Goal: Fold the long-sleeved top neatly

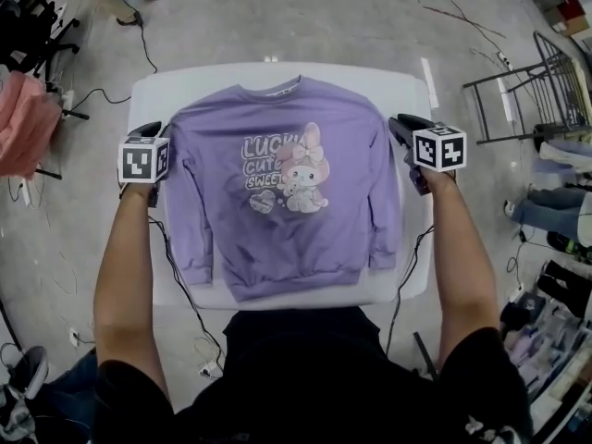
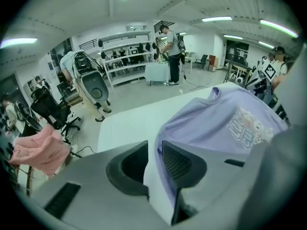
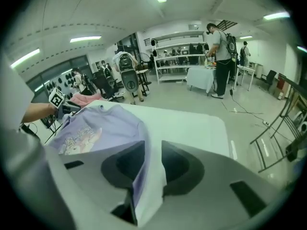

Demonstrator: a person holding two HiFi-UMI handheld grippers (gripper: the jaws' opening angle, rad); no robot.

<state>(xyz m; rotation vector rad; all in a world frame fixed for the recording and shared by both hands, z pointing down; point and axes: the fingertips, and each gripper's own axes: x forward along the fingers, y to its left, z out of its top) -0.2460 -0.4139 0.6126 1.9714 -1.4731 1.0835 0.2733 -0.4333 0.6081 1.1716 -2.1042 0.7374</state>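
Note:
A purple long-sleeved top (image 1: 277, 192) with a cartoon print lies flat, front up, on the white table (image 1: 388, 86), its sleeves lying down its sides. My left gripper (image 1: 159, 137) is at the top's left shoulder edge. In the left gripper view a fold of the purple cloth (image 2: 220, 123) runs up between the jaws of that gripper (image 2: 153, 150), which are shut on it. My right gripper (image 1: 398, 126) is at the right shoulder edge. The right gripper view shows the same: cloth (image 3: 103, 126) is pinched in the gripper (image 3: 152, 150).
A pink garment (image 1: 23, 123) hangs over a chair at the left. A metal rack (image 1: 532, 86) stands at the right, with clutter below it. Cables trail over the floor round the table. People (image 3: 220, 56) and shelves stand far back in the room.

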